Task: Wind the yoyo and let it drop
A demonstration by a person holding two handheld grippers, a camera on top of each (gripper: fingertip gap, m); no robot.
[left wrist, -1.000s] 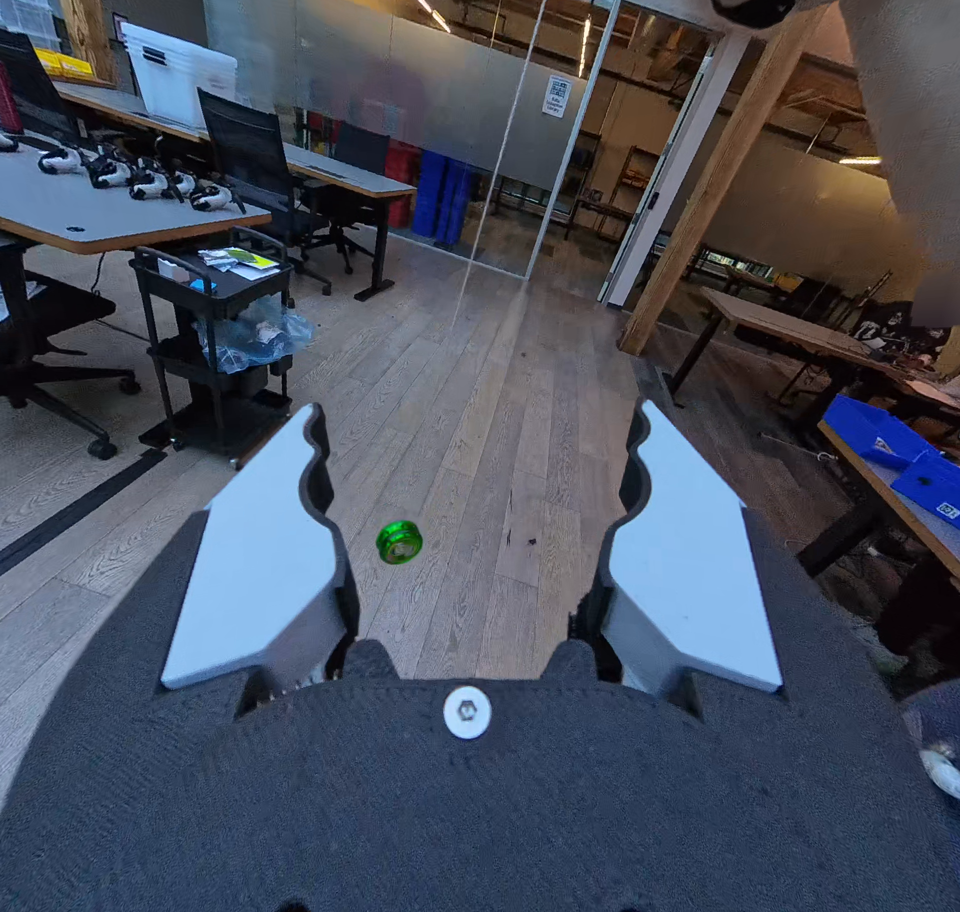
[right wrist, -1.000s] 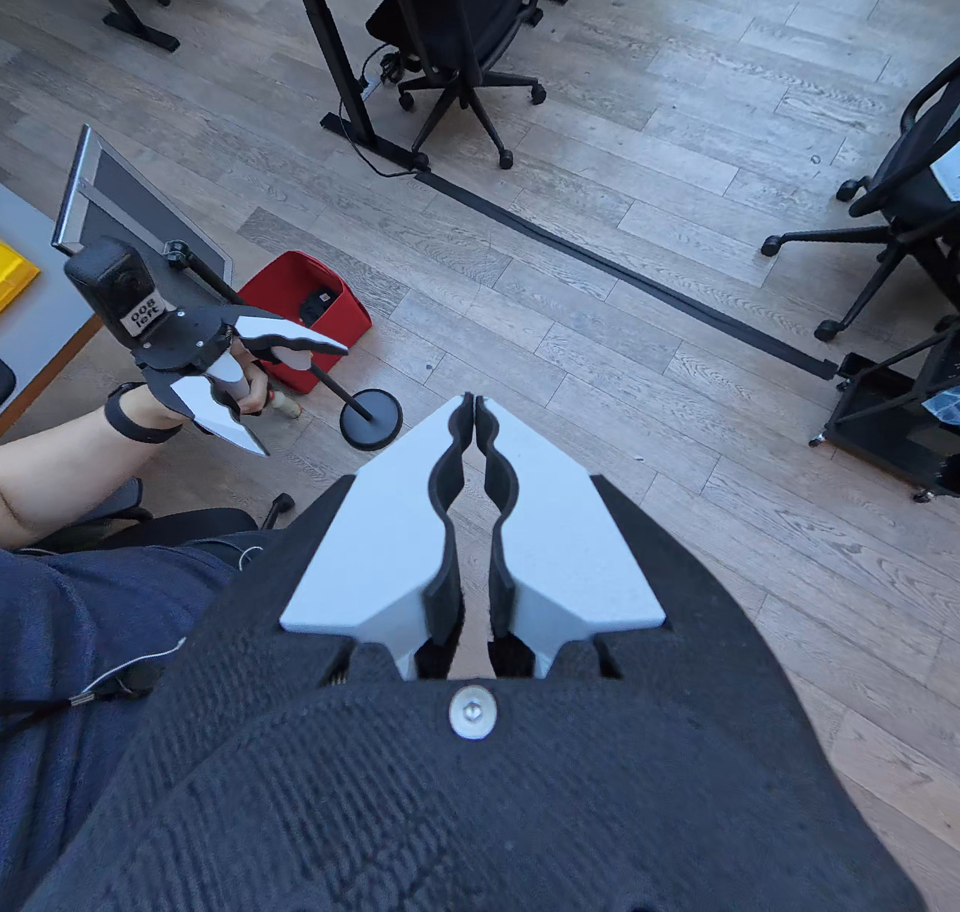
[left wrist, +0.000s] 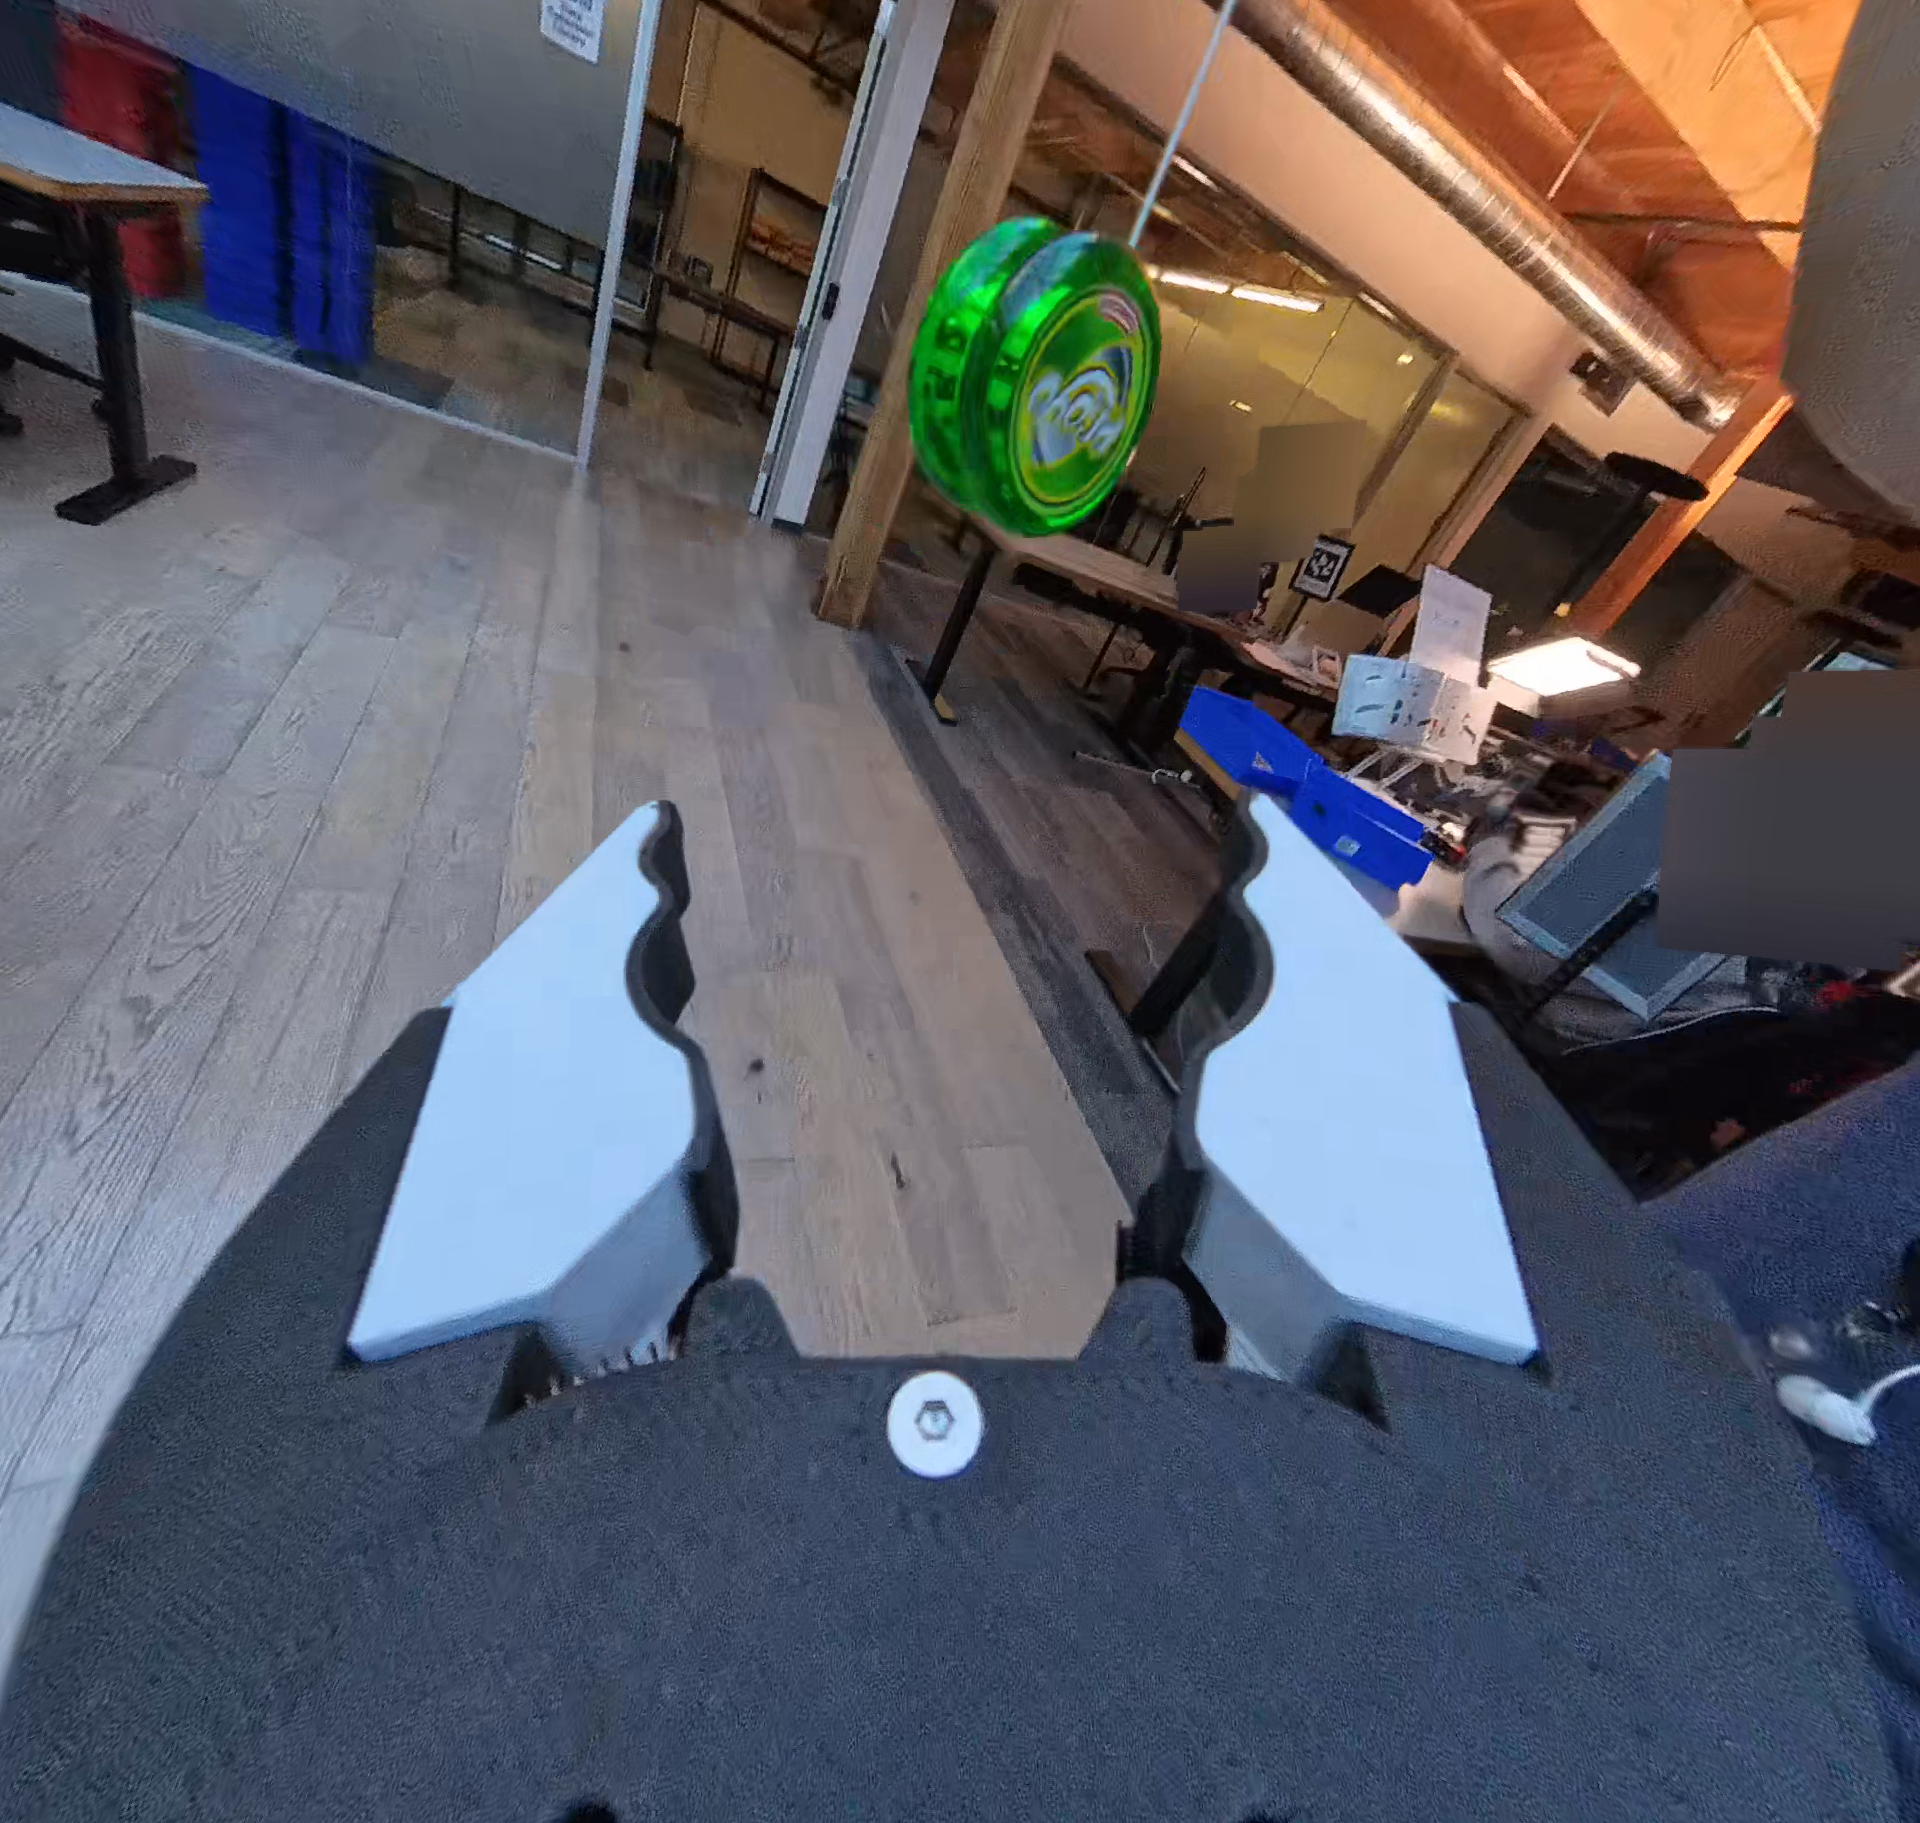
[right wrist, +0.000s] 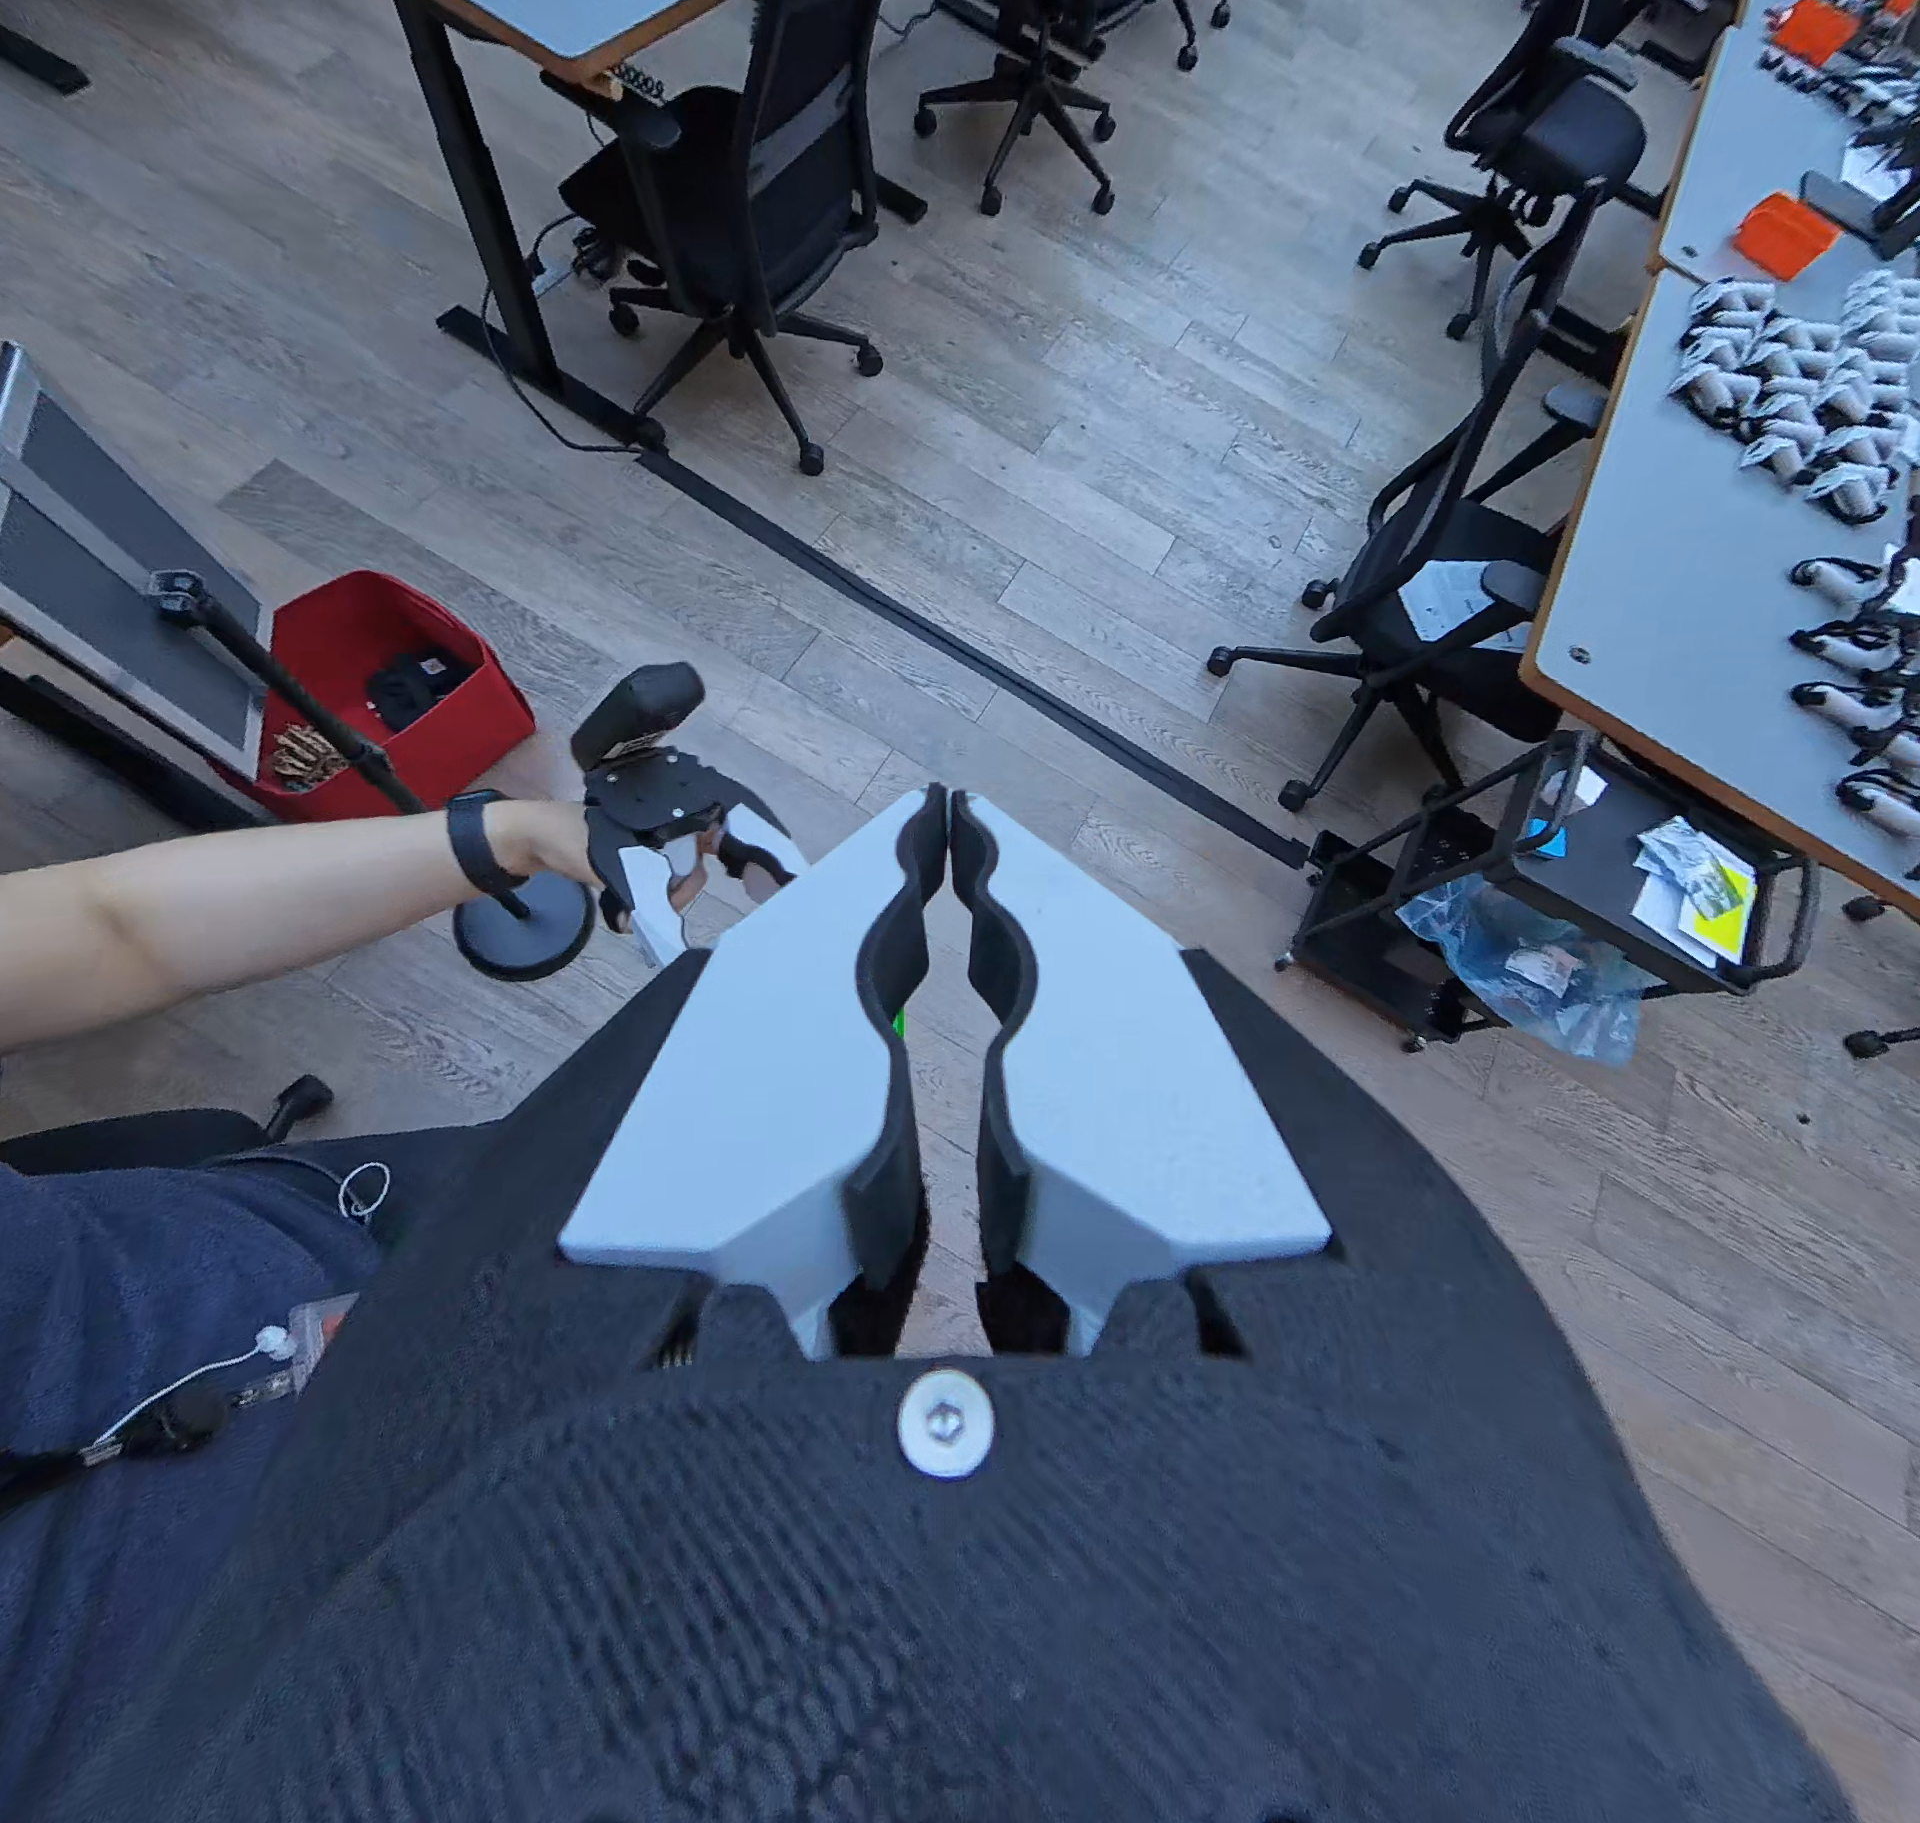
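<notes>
We start at the left, where our left gripper (left wrist: 956,838), a black body with white fingers, is spread wide and holds nothing, only plank floor (left wrist: 312,734) showing between its jaws. A second ago this same view had the translucent green plastic yoyo (left wrist: 1034,376) as a small speck far below, down between the fingers; now it hangs big and close, at about twelve o'clock above the fingertips, edge-on and slightly tilted. Its thin white string (left wrist: 1195,80) runs taut toward one o'clock and out of the top of the picture. So the yoyo has climbed most of the way back up, and we judge the drop itself done and the return under way.

Moving right, the right wrist view shows the left gripper (right wrist: 691,864) out at nine o'clock of our own fingers, open, on an outstretched arm. Our right gripper (right wrist: 948,802) has its white fingers pressed together at the tips, as it did a second ago. We take it to be pinching the string's top end, though the string itself cannot be seen there. A sliver of green (right wrist: 898,1023) peeks through the gap between the fingers, so the yoyo sits just beneath them.

What remains, to our eye, is a catch: the open left gripper is placed below, ready to close on the yoyo if it swings in.
</notes>
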